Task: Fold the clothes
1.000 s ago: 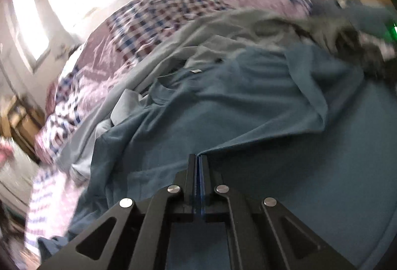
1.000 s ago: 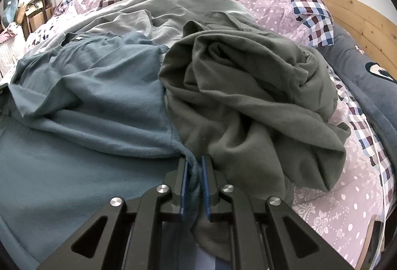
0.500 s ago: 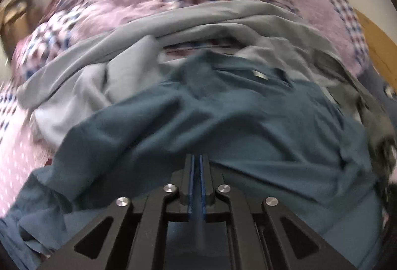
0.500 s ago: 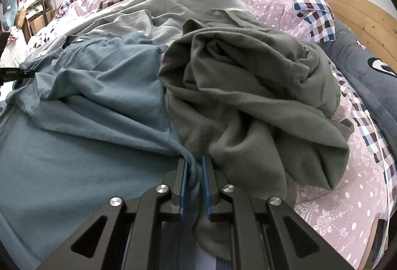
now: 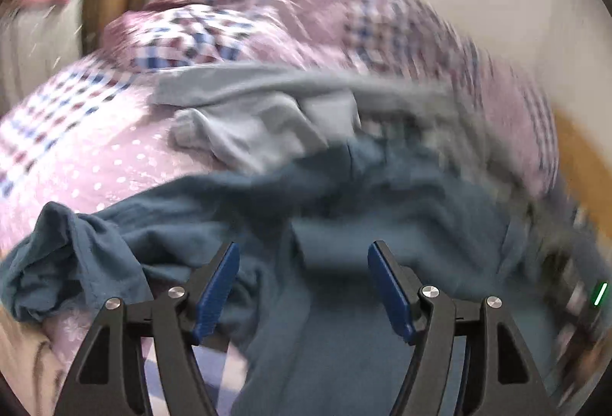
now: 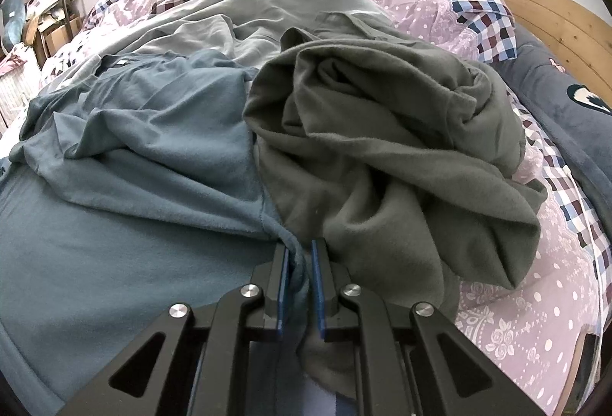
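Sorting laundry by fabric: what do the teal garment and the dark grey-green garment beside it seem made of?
Teal garment: probably a soft brushed knit or thin fleece, matte with a faint nap. Dark grey-green garment: likely thicker fleece, fuzzy and matte, falling in bulky rounded folds.

Black skeletal left gripper (image 5: pixel 303 259); blue ribbed pads (image 5: pixel 390 291); silver screws

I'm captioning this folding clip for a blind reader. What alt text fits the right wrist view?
The right tool is shut on a pinched edge of a teal shirt spread over a bed. Right of it lies a crumpled dark grey garment, a light grey one behind, all on a lilac dotted and checked quilt.
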A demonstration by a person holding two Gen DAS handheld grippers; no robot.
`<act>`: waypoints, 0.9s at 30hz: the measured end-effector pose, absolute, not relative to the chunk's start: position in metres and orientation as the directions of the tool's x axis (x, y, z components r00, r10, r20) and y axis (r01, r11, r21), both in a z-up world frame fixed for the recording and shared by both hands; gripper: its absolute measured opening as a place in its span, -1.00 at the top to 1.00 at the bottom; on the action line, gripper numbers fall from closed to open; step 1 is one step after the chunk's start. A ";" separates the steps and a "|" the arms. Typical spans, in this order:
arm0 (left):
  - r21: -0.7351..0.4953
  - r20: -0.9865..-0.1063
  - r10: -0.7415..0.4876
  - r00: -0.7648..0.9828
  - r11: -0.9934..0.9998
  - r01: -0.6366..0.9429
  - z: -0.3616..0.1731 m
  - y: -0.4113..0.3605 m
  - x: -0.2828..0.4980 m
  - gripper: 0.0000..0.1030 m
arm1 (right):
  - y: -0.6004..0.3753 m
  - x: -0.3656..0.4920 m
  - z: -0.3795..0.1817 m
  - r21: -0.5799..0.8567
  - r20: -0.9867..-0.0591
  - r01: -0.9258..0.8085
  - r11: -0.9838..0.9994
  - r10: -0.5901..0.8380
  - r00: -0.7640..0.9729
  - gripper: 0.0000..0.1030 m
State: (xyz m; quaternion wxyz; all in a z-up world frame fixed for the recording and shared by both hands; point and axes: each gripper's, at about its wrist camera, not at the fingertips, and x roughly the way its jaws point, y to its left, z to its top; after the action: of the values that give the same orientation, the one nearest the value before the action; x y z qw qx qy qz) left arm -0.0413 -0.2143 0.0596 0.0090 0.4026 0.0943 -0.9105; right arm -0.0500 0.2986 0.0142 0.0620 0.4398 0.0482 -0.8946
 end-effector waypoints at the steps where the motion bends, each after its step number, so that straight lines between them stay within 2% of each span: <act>1: -0.128 -0.746 0.045 -0.664 -0.989 0.077 0.056 -0.207 -0.046 -0.40 | 0.298 -0.050 0.014 -0.034 -0.793 0.153 -0.988 -0.067 -0.605 0.82; 4: -0.049 -0.772 0.008 -0.635 -0.998 0.048 0.046 -0.189 -0.063 -0.34 | 0.298 -0.050 0.013 -0.036 -0.795 0.152 -0.988 -0.064 -0.603 0.82; 5: -0.041 -0.779 0.001 -0.626 -0.998 0.050 0.042 -0.186 -0.071 -0.23 | 0.298 -0.051 0.013 -0.036 -0.796 0.152 -0.988 -0.063 -0.602 0.82; 6: -0.033 -0.786 -0.006 -0.618 -0.998 0.052 0.039 -0.183 -0.079 0.21 | 0.298 -0.051 0.013 -0.037 -0.797 0.152 -0.988 -0.063 -0.601 0.82; 8: -0.036 -0.809 -0.012 -0.588 -0.997 0.071 0.034 -0.181 -0.086 0.73 | 0.298 -0.052 0.013 -0.035 -0.798 0.153 -0.988 -0.064 -0.600 0.82; 9: -0.077 -0.803 0.027 -0.595 -0.995 0.059 0.037 -0.181 -0.085 0.82 | 0.298 -0.052 0.012 -0.034 -0.798 0.153 -0.988 -0.065 -0.599 0.82; 15: -0.346 -0.689 0.297 -0.661 -0.936 -0.060 0.089 -0.190 -0.066 0.85 | 0.299 -0.053 0.012 -0.023 -0.798 0.155 -0.988 -0.075 -0.598 0.82; 17: -0.429 -0.653 0.349 -0.673 -0.902 -0.051 0.104 -0.203 -0.067 0.85 | 0.299 -0.052 0.012 -0.023 -0.798 0.155 -0.988 -0.075 -0.599 0.82; 20: -0.537 -0.634 0.364 -0.683 -0.842 0.050 0.110 -0.228 -0.079 0.82 | 0.299 -0.052 0.012 -0.026 -0.798 0.154 -0.988 -0.072 -0.599 0.82; 22: -0.566 -0.659 0.335 -0.674 -0.811 0.150 0.102 -0.245 -0.093 0.69 | 0.299 -0.052 0.012 -0.029 -0.798 0.153 -0.988 -0.070 -0.599 0.82; 24: -0.577 -0.668 0.318 -0.673 -0.793 0.197 0.088 -0.256 -0.100 0.34 | 0.299 -0.052 0.012 -0.029 -0.798 0.152 -0.988 -0.069 -0.599 0.82; 26: -0.596 -0.666 0.320 -0.674 -0.771 0.223 0.073 -0.262 -0.099 0.08 | 0.299 -0.052 0.012 -0.023 -0.798 0.151 -0.988 -0.073 -0.598 0.82; 27: -0.602 -0.664 0.330 -0.671 -0.768 0.218 0.067 -0.261 -0.095 0.02 | 0.300 -0.052 0.012 -0.021 -0.798 0.151 -0.988 -0.075 -0.598 0.82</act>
State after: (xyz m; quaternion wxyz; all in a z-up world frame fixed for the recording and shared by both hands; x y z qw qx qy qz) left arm -0.0949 -0.2611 0.0674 -0.0328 0.4043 0.3388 -0.8489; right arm -0.0519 0.2997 0.0124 0.0632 0.4438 0.0432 -0.8928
